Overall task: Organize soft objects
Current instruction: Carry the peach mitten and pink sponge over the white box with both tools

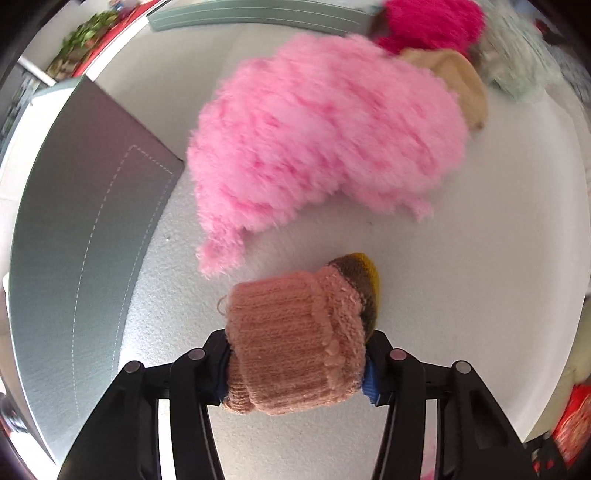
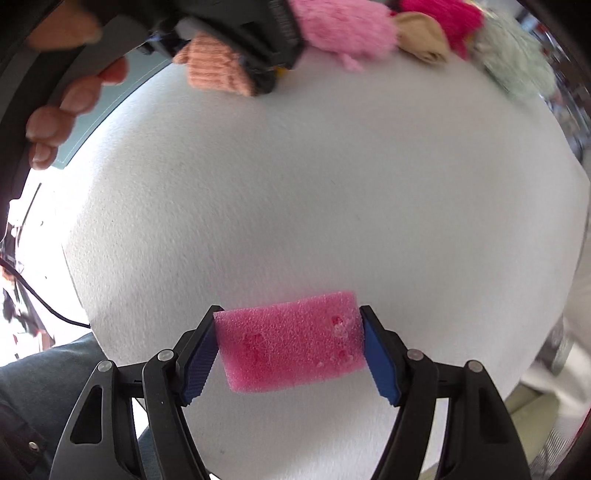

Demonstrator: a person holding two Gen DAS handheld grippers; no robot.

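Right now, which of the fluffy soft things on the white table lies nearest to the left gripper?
The light pink fluffy one. It lies just beyond the left gripper, while the magenta one and the pale green one sit farther back.

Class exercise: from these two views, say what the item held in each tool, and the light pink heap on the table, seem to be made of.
Peach sock, in left tool: knitted yarn, matte; ribbed rows show.
Pink block, in right tool: open-cell foam sponge, probably; pitted, porous face.
Light pink heap: fluffy long-pile fabric, likely synthetic; shaggy fibres.
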